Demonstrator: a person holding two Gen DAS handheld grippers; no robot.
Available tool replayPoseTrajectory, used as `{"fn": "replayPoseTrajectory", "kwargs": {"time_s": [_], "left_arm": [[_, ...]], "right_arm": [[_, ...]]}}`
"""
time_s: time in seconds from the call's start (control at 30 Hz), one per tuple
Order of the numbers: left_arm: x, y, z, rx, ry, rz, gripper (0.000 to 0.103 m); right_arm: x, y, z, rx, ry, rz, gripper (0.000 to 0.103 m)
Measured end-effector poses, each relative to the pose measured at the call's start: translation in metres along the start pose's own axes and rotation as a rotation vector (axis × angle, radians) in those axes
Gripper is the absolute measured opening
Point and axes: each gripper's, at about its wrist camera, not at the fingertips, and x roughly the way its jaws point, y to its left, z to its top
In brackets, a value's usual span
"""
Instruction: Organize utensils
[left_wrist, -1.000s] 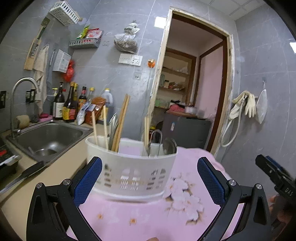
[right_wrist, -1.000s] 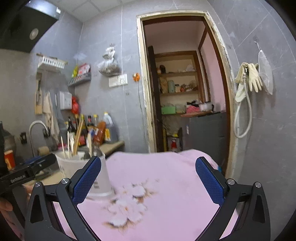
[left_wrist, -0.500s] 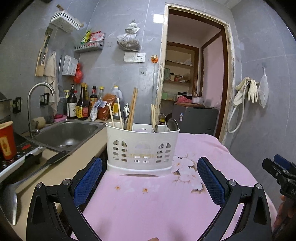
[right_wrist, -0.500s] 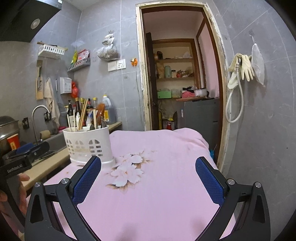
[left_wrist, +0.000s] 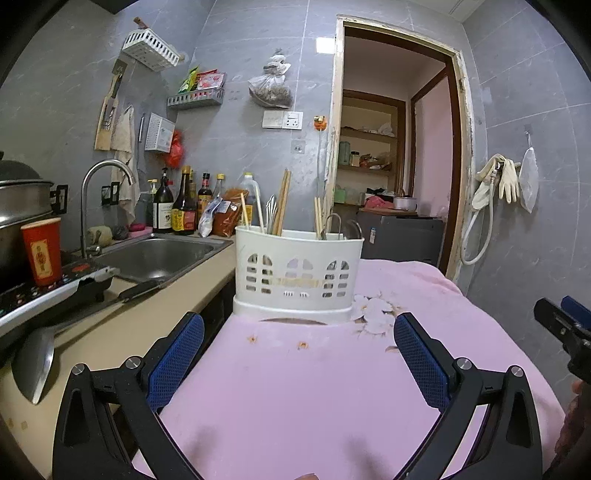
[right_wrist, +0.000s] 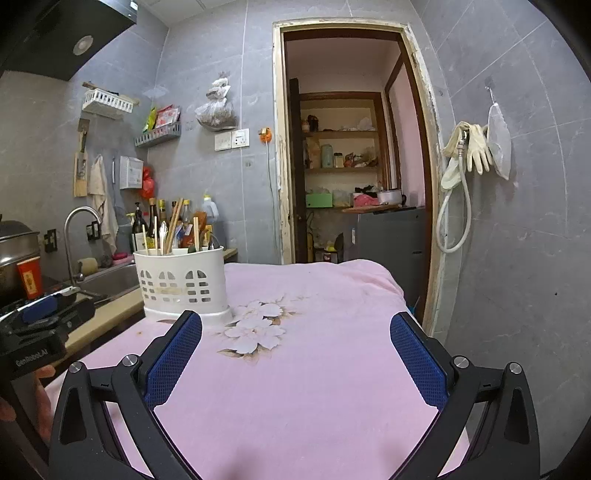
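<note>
A white slotted utensil holder (left_wrist: 298, 275) stands upright on the pink flowered cloth (left_wrist: 295, 387). It holds wooden chopsticks (left_wrist: 283, 201), a fork and metal spoons. It also shows in the right wrist view (right_wrist: 182, 282), at the cloth's left edge. My left gripper (left_wrist: 297, 365) is open and empty, a short way in front of the holder. My right gripper (right_wrist: 295, 363) is open and empty over the cloth, to the right of the holder.
A steel sink (left_wrist: 155, 254) and beige counter (left_wrist: 122, 332) lie to the left, with sauce bottles (left_wrist: 183, 210), a red cup (left_wrist: 41, 249), a cooktop (left_wrist: 44, 291) and a ladle (left_wrist: 35, 363). An open doorway (left_wrist: 395, 166) is behind. The grey wall (right_wrist: 524, 221) is at right.
Both grippers have drawn back from the holder, which now stands upright on the cloth and looks farther away. Both stay open.
</note>
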Motion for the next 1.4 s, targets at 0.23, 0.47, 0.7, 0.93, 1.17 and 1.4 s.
{"fn": "replayPoseTrajectory", "kwargs": {"time_s": [0.23, 0.47, 0.7, 0.93, 1.17, 1.4], "left_arm": [[-0.003, 0.004, -0.005, -0.029, 0.001, 0.004, 0.101], [-0.01, -0.002, -0.005, -0.005, -0.038, 0.022, 0.101], [-0.011, -0.002, -0.005, -0.005, -0.043, 0.021, 0.101], [-0.012, -0.001, -0.005, -0.011, -0.039, 0.019, 0.101], [-0.013, 0.0, -0.004, -0.013, -0.041, 0.022, 0.101], [-0.013, 0.002, -0.003, -0.016, -0.044, 0.025, 0.101]], "right_arm": [[-0.01, 0.005, -0.006, -0.013, -0.04, -0.053, 0.103], [-0.011, 0.005, -0.009, -0.02, -0.048, -0.067, 0.103], [-0.01, 0.003, -0.009, -0.009, -0.042, -0.061, 0.103], [-0.009, 0.002, -0.01, -0.006, -0.042, -0.056, 0.103], [-0.009, 0.003, -0.01, -0.005, -0.041, -0.051, 0.103], [-0.009, 0.003, -0.011, 0.01, -0.031, -0.045, 0.103]]}}
